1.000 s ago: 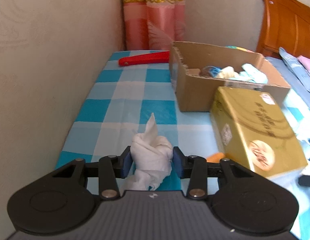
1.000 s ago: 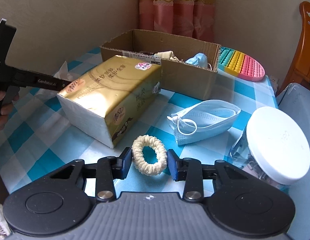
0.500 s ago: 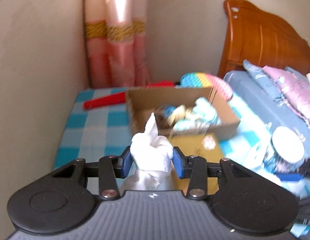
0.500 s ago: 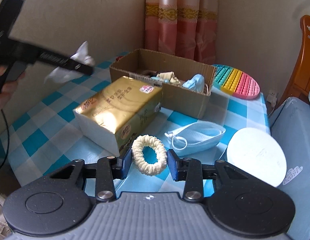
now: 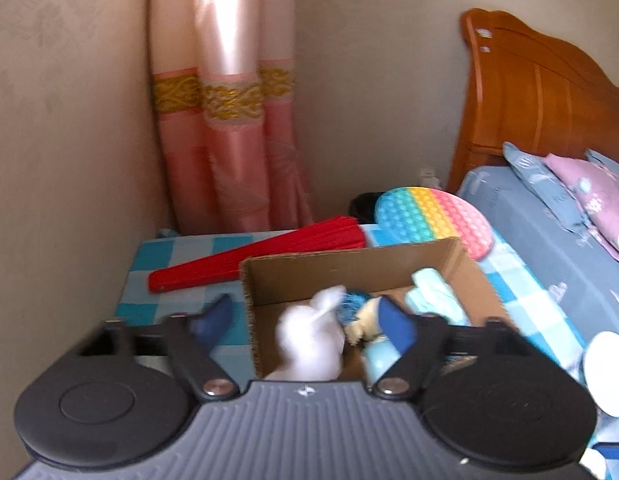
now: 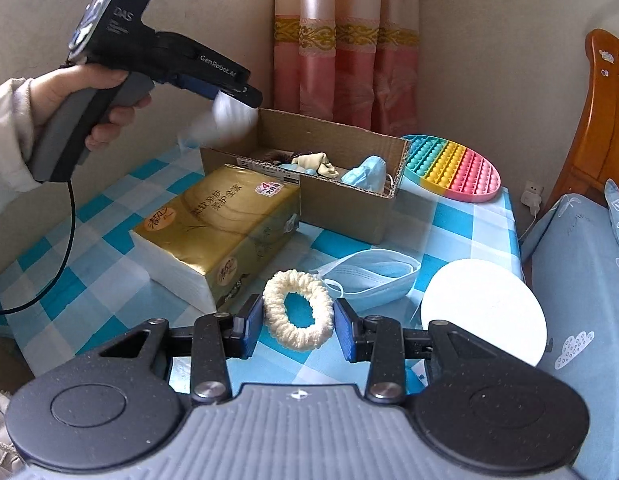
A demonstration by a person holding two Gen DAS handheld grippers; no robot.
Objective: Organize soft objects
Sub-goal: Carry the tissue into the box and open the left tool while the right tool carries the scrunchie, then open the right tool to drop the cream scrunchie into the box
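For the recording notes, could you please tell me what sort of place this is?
Most likely a bedroom at home: a wooden headboard stands over a bed with pillows, a pink curtain hangs in the corner, and a table with a checked cloth stands beside the bed.

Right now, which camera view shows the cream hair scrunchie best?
The right wrist view: the cream hair scrunchie sits sharp and whole, clamped between the right gripper pads above the checked tablecloth. The left wrist view does not show it at all.
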